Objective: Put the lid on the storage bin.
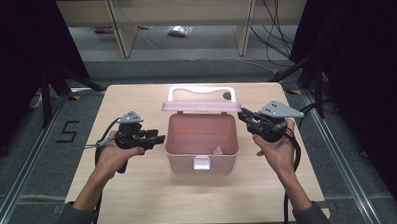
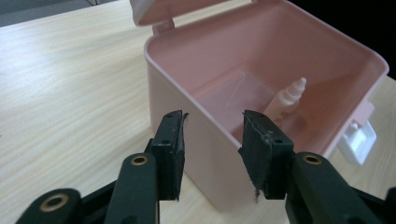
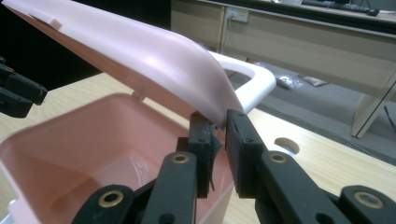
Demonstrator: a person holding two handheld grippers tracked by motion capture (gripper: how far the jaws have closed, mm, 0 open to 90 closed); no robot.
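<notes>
A pink plastic box (image 1: 180, 160) stands open at the middle of the table, its lid (image 1: 199, 106) tilted up at the back with a white handle (image 1: 186, 91). Inside lies a small white dropper bottle (image 2: 287, 98). My left gripper (image 1: 161, 140) hovers just left of the box; in the left gripper view its jaws (image 2: 212, 140) stand apart in front of the box's near wall, touching nothing. My right gripper (image 1: 242, 114) is at the lid's right corner. In the right gripper view the lid's edge (image 3: 154, 60) runs down between the nearly closed jaws (image 3: 218, 140), which pinch it.
The box has a white latch (image 1: 202, 163) on its front wall. The wooden table (image 1: 139, 194) has a round hole (image 3: 286, 145) behind the box. Beyond the table's far edge stand desk legs and cables on a grey floor.
</notes>
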